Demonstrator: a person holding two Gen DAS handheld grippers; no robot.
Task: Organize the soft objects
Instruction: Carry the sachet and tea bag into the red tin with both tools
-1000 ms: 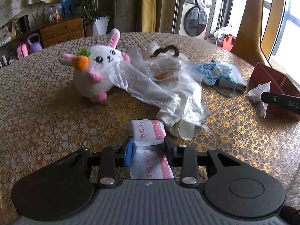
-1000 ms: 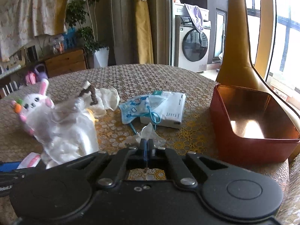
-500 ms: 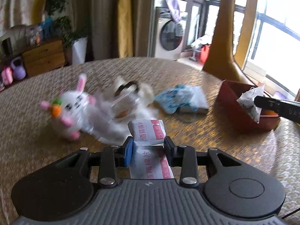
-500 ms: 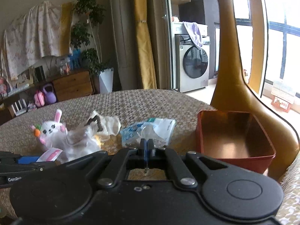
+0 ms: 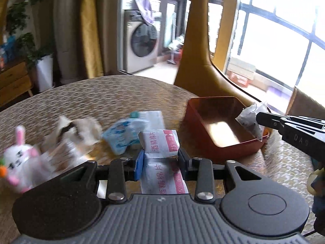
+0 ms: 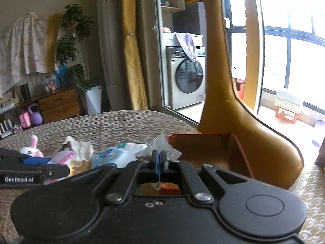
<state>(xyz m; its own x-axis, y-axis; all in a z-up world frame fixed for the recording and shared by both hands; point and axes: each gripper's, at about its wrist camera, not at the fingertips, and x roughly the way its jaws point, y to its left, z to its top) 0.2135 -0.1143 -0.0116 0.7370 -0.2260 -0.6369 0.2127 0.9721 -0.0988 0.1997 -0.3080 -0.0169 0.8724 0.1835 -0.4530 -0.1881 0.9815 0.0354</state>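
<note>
My left gripper [image 5: 160, 160] is shut on a white and pink alcohol wipe packet [image 5: 160, 144] and holds it above the table, left of the red tin box [image 5: 221, 126]. My right gripper [image 6: 159, 159] is shut on a small clear sachet [image 6: 162, 148] with dark contents. In the left wrist view the right gripper [image 5: 259, 119] holds the sachet [image 5: 252, 122] over the box's right rim. The box looks empty. A plush rabbit [image 5: 16, 160], crumpled plastic [image 5: 67, 150] and a blue mask pack [image 5: 124, 136] lie on the table.
A tall golden goose-shaped figure [image 6: 233, 105] stands right behind the box. The round table [image 5: 113, 95] has a patterned lace cover. White tissue [image 6: 81, 148] lies near the rabbit [image 6: 32, 148]. A washing machine [image 6: 186, 79] and window are beyond the table.
Both grippers have risen and swung right toward the red box. The left one carries the wipe packet away from the plastic pile; the right one brings the sachet over the box.
</note>
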